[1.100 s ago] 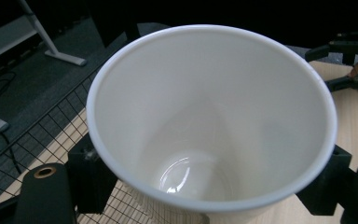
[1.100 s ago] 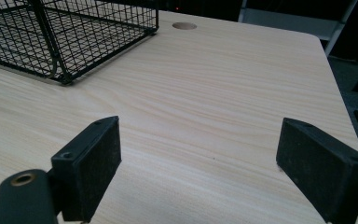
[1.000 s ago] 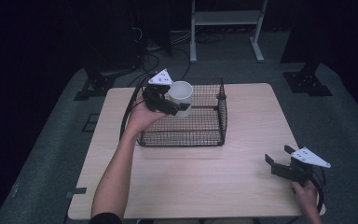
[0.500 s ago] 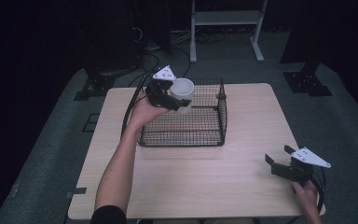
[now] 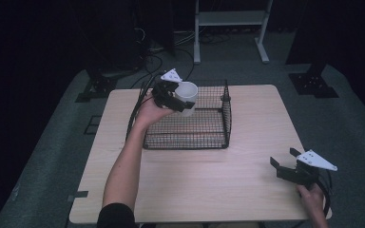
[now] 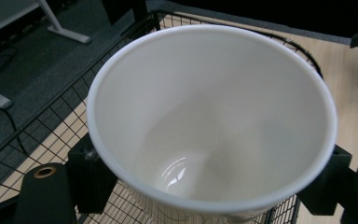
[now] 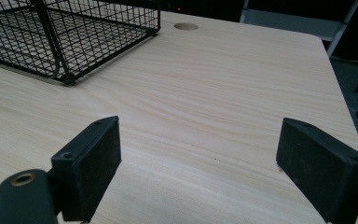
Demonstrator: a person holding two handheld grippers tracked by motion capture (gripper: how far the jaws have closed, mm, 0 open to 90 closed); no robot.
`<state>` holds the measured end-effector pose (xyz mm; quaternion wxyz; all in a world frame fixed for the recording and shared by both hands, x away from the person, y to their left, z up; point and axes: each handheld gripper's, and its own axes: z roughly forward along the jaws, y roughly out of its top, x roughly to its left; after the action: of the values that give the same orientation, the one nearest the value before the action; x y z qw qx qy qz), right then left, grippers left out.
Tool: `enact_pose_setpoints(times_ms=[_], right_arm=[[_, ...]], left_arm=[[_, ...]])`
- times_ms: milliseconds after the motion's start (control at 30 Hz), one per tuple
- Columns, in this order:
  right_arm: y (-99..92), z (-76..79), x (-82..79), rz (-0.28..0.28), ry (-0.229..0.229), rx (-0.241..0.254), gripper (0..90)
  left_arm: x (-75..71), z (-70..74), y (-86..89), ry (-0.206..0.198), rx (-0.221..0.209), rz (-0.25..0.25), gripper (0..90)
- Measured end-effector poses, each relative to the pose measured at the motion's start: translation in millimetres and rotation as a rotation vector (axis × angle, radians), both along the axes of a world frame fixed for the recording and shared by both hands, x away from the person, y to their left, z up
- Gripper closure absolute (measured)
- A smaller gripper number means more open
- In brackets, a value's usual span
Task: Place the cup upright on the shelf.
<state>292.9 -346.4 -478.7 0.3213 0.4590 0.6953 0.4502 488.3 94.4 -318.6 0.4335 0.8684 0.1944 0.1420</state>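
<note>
Left gripper (image 5: pixel 179 100): clamped on white paper cup (image 5: pixel 186 98) | step: carrying over black wire basket (image 5: pixel 218 137) | next: lower inside, release | right gripper (image 5: pixel 281 162): wide, idle.

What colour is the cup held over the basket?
White, plain inside and out; the cup shows best in the left gripper view.

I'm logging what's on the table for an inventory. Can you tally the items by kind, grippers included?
White cup: 1
Black wire basket: 1
Grippers: 2, the left gripper shut on the cup, the right gripper open
Total: 4
</note>
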Motion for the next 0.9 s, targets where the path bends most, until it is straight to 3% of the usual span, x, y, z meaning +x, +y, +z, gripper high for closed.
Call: enact_pose_setpoints(times_ms=[633, 733, 900], right_arm=[[-0.5, 0.0, -0.1, 0.003, -0.001, 0.006, 13.0], [-0.7, 0.0, 0.0, 0.004, -0.001, 0.006, 13.0], [-0.6, 0.0, 0.0, 0.004, -0.001, 0.006, 13.0]], left_arm=[[14.8, -28.8, -13.4, 0.032, 0.051, 0.009, 20.8], [16.2, -33.0, -13.2, 0.028, 0.044, 0.011, 20.8], [20.3, -42.3, -13.8, 0.053, 0.06, 0.02, 20.8]])
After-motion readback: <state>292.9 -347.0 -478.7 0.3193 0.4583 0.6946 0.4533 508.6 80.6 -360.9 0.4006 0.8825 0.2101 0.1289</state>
